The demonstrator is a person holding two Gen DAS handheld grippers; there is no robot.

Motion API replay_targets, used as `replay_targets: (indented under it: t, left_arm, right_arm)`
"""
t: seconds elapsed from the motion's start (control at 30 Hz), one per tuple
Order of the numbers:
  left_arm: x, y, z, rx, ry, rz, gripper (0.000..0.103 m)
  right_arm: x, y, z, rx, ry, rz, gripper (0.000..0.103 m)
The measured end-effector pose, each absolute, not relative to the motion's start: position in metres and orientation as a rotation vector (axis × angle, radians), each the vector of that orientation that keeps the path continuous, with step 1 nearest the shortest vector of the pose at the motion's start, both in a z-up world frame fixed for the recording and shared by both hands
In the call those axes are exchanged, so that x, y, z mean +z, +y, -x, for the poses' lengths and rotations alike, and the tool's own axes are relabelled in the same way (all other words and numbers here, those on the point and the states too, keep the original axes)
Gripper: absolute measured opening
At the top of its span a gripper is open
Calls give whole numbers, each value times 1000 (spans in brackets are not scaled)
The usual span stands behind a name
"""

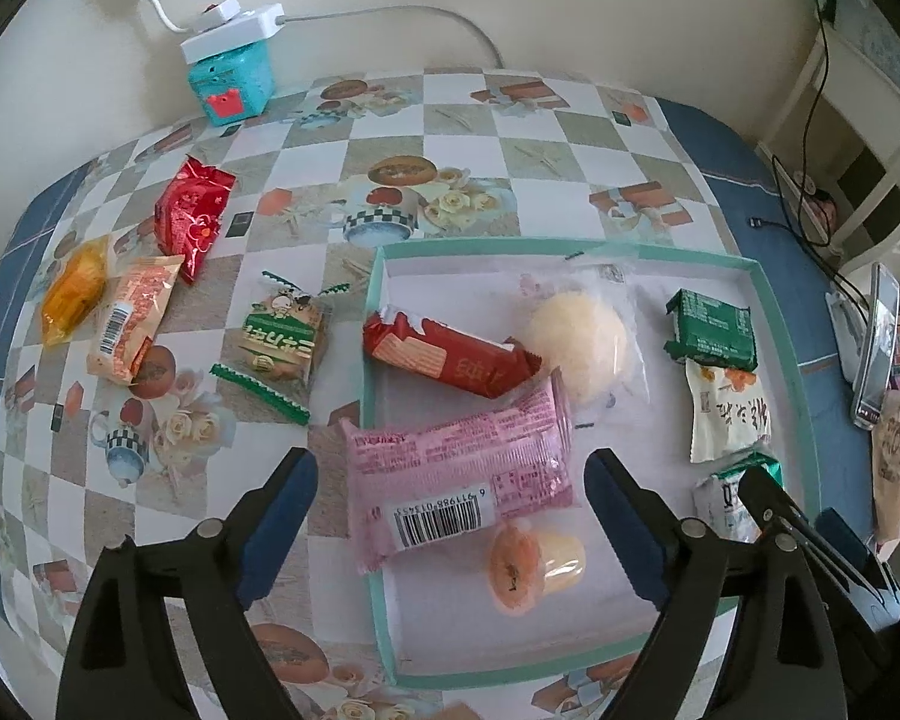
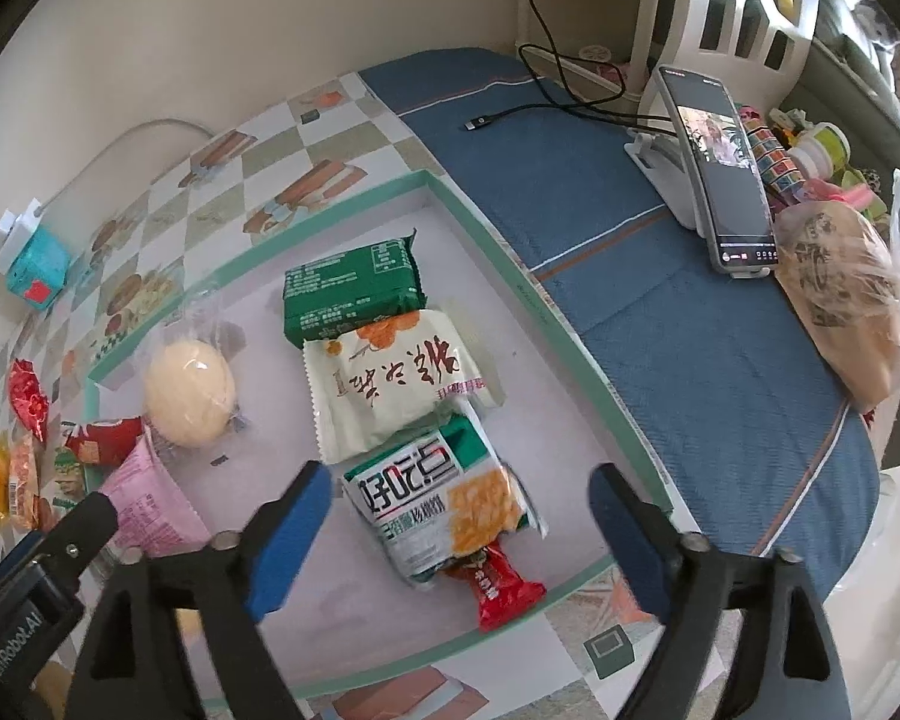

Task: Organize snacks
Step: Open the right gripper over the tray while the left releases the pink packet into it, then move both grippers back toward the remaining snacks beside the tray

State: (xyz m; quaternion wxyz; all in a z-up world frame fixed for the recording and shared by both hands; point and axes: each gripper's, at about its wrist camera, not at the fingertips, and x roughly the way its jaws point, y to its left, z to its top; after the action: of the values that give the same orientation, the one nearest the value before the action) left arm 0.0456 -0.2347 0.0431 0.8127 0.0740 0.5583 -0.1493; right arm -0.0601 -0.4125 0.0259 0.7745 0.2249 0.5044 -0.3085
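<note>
— Two pairs of tongs were over the tray (image 1: 777,324), yes? How did you have them?

— You had both spread wide, nothing gripped. Your left tongs (image 1: 450,480) stood astride the pink packet (image 1: 459,468), pads clear of it on either side. Your right tongs (image 2: 461,495) stood the same way over the white-and-green cracker pack (image 2: 444,504).

— Where did the snacks lie?

— Inside the tray: the pink packet, a red wafer pack (image 1: 450,354) touching its far edge, a round cake in clear wrap (image 1: 576,342), a jelly cup (image 1: 537,564) just under the pink one. Along the right side you had a row: green packet (image 2: 354,288), white packet (image 2: 396,384), the cracker pack, and a small red sachet (image 2: 498,588) poking out beneath it.

— And outside?

— Four were on the worktop (image 1: 510,138) left of the tray: a red bag (image 1: 192,210), an orange one (image 1: 75,294), a peach-coloured packet (image 1: 129,318) and a green-trimmed biscuit bag (image 1: 282,342).
</note>
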Motion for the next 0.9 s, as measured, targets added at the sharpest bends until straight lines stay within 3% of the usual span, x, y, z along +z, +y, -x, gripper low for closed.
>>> replay_targets:
  t: [0.07, 0.9]
  left_arm:
    - [44, -233, -47, -309, 1191, -153, 91]
    - [62, -153, -78, -77, 1158, -33, 91]
  right_arm:
    - [26, -413, 61, -672, 1089, -483, 103]
    - [43, -379, 40, -605, 1056, -401, 103]
